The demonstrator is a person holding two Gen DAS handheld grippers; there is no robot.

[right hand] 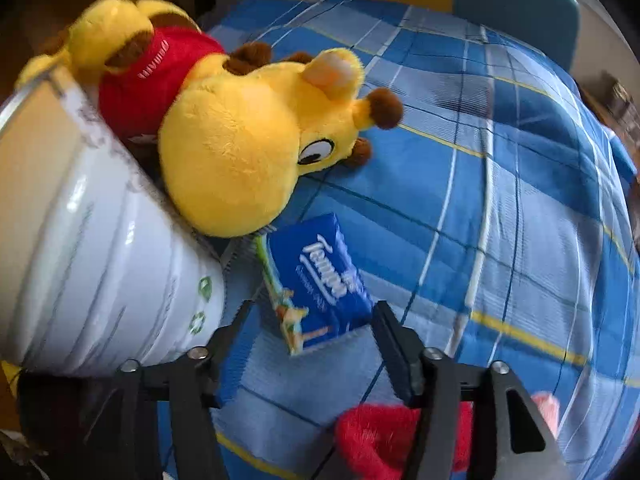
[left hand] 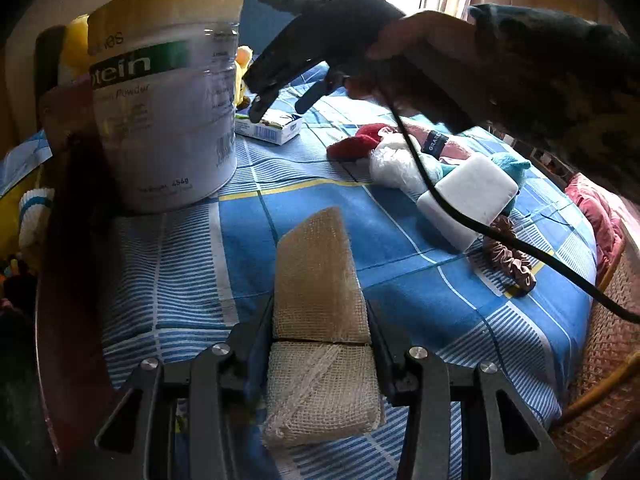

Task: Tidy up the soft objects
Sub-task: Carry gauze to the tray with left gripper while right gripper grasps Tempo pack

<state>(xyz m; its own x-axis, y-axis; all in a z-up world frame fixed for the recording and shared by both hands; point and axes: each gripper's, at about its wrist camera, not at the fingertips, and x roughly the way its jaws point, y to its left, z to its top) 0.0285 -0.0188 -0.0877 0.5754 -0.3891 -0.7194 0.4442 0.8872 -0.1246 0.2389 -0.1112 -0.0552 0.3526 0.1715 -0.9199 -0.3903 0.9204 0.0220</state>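
While the left gripper (left hand: pixel 320 344) clamps a gauze roll (left hand: pixel 320 320) over the blue plaid cloth (left hand: pixel 192 280), open cloth lies ahead of it. A tall tin (left hand: pixel 168 96) stands ahead-left; a white block (left hand: pixel 468 200), scrunchie (left hand: pixel 508 256) and soft pile (left hand: pixel 392 156) sit ahead-right near the table edge. The right gripper (right hand: pixel 310 320) is half open, empty, with a tissue pack (right hand: pixel 320 280) between and just ahead of its fingers. A plush giraffe (right hand: pixel 240 140) leans on the tin beyond, and bare cloth stretches right. Red plush (right hand: pixel 372 440) lies below it. Curtained window behind.
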